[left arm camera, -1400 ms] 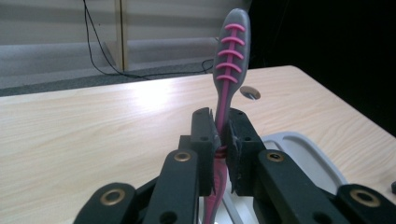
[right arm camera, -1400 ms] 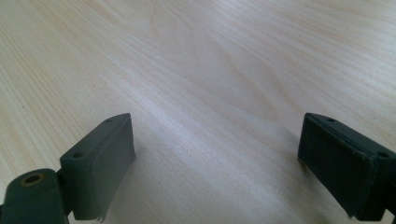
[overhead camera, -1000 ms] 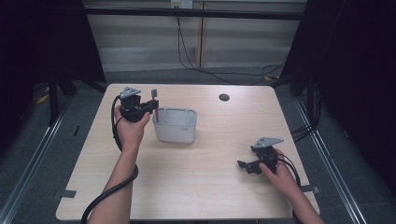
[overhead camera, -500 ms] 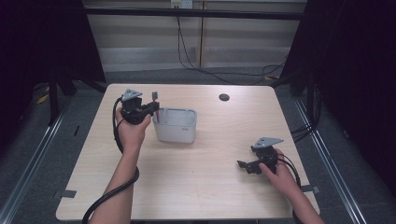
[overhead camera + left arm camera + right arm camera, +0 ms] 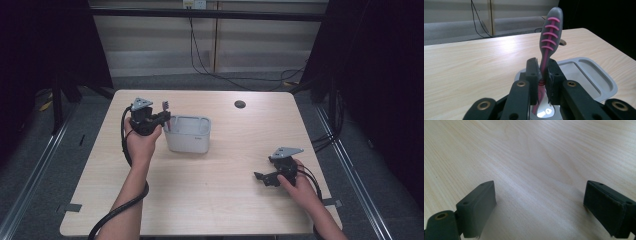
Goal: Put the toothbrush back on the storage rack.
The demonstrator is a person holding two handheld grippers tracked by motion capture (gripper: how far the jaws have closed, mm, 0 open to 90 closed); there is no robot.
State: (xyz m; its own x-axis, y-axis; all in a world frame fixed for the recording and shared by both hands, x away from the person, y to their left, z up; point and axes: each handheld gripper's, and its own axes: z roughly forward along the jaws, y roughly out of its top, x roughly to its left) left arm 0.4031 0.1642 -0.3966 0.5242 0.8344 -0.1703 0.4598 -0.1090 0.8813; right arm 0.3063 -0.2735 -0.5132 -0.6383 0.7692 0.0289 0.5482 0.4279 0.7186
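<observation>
— What is pictured nearest? The right claw (image 5: 263,178), spread wide and empty, is rested on the worktop (image 5: 220,200).

— And beyond? A pink-and-grey toothbrush (image 5: 548,42) is clamped upright by the left claw (image 5: 165,119) over the grey holder (image 5: 188,134); lowering it in and letting go is judged next.

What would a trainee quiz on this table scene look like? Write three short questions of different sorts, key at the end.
1. True or false: the left gripper is shut on the toothbrush.
2. Which thing lies directly below the toothbrush? A) the grey holder B) the dark round hole in the table C) the right gripper
3. In a word, how do the right gripper's jaws stand?

Key
1. True; its jaws clamp the pink and grey handle, which stands nearly upright.
2. A
3. Open, with bare table between them.
</observation>
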